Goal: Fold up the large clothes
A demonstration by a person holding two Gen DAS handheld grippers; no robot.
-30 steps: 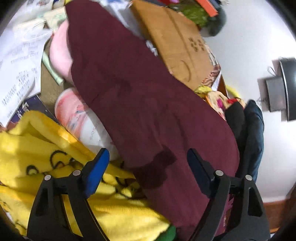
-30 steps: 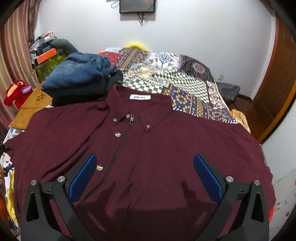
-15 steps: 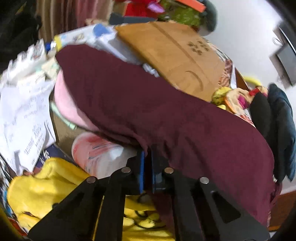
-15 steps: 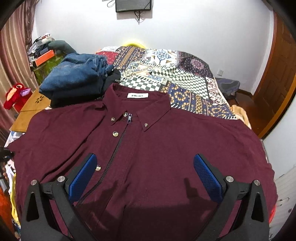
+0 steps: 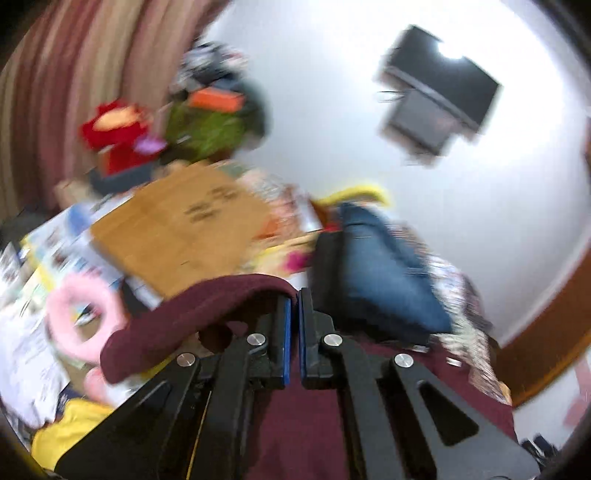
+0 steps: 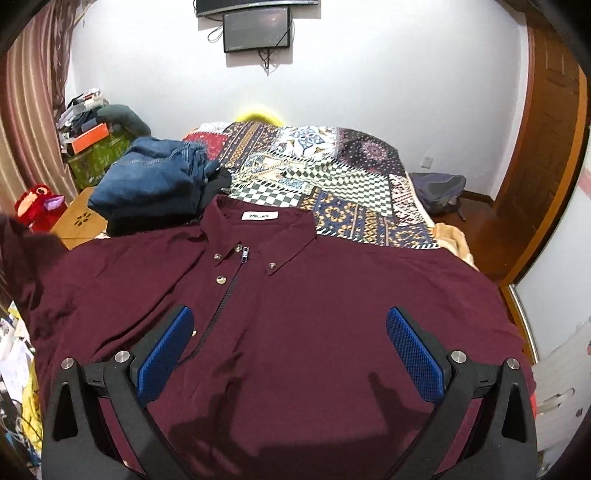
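Pinching one maroon shirt (image 6: 295,314) sleeve, left gripper (image 5: 294,295) clamped tight, right gripper (image 6: 291,347) gaping, empty, one jeans pile (image 6: 155,181) at bedspread's (image 6: 332,177) left edge

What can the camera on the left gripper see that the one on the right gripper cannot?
Only the left wrist view shows the left gripper shut on a lifted edge of the maroon shirt, with a pink ring and yellow cloth below. Only the right wrist view shows the right gripper open above the shirt's spread front, its collar label, its zip and the patterned bedspread. Both show the shirt, the folded jeans, the red plush toy and the wall screen.
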